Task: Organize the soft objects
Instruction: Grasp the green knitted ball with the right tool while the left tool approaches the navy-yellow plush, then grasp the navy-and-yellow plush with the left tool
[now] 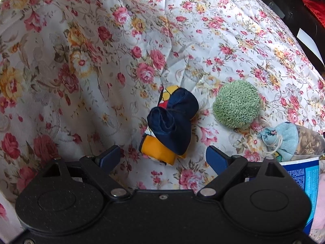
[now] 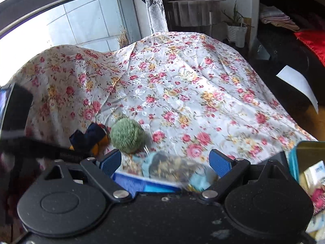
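A rolled navy and orange cloth bundle (image 1: 172, 122) lies on the floral bedspread (image 1: 81, 61). My left gripper (image 1: 163, 158) hangs open just in front of it, blue pads apart, nothing between them. To the right sit a green knitted ball (image 1: 236, 104) and a light-blue drawstring sachet (image 1: 292, 140) of dried herbs. In the right wrist view my right gripper (image 2: 165, 161) is open above the blurred sachet (image 2: 174, 168), which lies between and below its pads without touching them. The green ball (image 2: 127, 135) and the navy bundle (image 2: 89, 136) lie to its left.
A blue printed packet (image 1: 304, 179) lies under the sachet at the lower right. A teal open box (image 2: 304, 162) stands at the right edge. The left gripper's dark body (image 2: 16, 122) fills the left side. Beyond the bed are a window (image 2: 61, 24), a potted plant (image 2: 236, 30) and a dark sofa (image 2: 294, 50).
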